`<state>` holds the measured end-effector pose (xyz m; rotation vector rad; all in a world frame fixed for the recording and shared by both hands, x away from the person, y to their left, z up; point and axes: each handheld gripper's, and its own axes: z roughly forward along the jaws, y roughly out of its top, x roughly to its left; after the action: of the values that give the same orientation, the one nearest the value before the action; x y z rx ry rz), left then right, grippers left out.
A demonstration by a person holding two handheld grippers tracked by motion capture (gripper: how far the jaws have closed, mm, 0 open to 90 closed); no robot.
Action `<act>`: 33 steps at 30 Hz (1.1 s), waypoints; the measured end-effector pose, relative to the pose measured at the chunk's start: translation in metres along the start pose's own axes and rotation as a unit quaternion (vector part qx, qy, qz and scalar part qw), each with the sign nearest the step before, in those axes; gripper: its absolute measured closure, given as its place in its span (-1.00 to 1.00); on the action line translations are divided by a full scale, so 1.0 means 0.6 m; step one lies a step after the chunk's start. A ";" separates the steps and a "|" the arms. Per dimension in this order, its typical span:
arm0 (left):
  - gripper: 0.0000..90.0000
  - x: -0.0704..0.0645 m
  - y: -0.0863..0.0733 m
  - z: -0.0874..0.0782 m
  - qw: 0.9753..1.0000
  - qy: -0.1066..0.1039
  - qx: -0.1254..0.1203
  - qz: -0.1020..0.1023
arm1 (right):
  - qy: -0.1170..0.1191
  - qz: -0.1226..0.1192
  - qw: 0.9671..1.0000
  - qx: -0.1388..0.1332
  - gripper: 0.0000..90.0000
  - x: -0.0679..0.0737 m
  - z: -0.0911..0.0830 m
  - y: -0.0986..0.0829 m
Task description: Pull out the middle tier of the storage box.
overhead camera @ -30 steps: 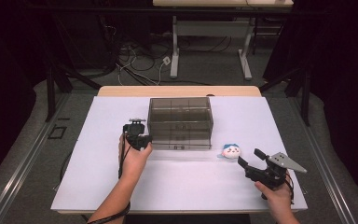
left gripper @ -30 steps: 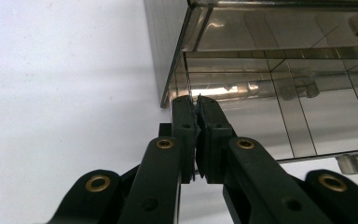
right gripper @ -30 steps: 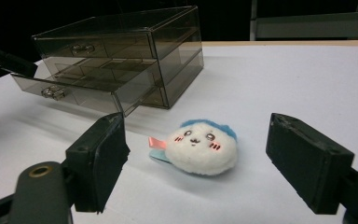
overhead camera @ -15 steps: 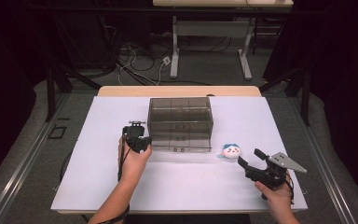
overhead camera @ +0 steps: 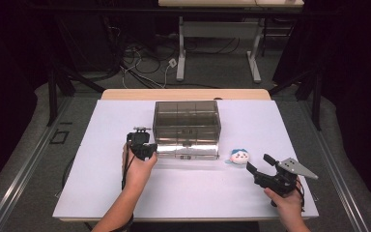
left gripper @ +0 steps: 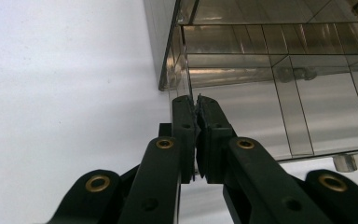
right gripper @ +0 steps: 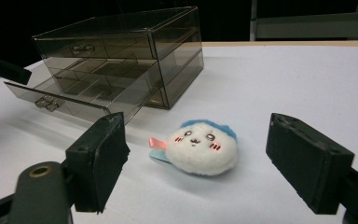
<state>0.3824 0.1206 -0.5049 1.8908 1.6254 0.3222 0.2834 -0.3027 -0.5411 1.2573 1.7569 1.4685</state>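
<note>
Bottom drawer (overhead camera: 187, 151) now pulled out further; left gripper (left gripper: 196, 100) closed empty at its corner; right gripper (overhead camera: 260, 166) wide, plush (overhead camera: 240, 156) at its 10 o'clock.

One smoked-plastic drawer cabinet (overhead camera: 187, 126) stood on the desk (overhead camera: 101, 193), toward the middle of its far edge. The cabinet had two drawers: one upper drawer (right gripper: 93, 46), closed, and one lower drawer (right gripper: 70, 100), pulled out toward the near edge. Each drawer carried one clear handle, two handles in all. One plush toy (overhead camera: 239, 156) lay toward the near right corner. Two grippers were present, one left gripper (overhead camera: 141, 149) and one right gripper (overhead camera: 258, 166), each with two black jaws. Two hands were counted, one per gripper.
</note>
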 end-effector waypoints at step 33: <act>0.94 0.005 0.011 0.002 0.999 0.001 0.004 -0.052 | 0.002 0.006 1.000 0.003 -0.55 0.002 0.001 -0.001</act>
<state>0.3889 0.1229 -0.5027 1.8054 1.7212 0.2730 0.2833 -0.3014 -0.5420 1.2714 1.7606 1.4732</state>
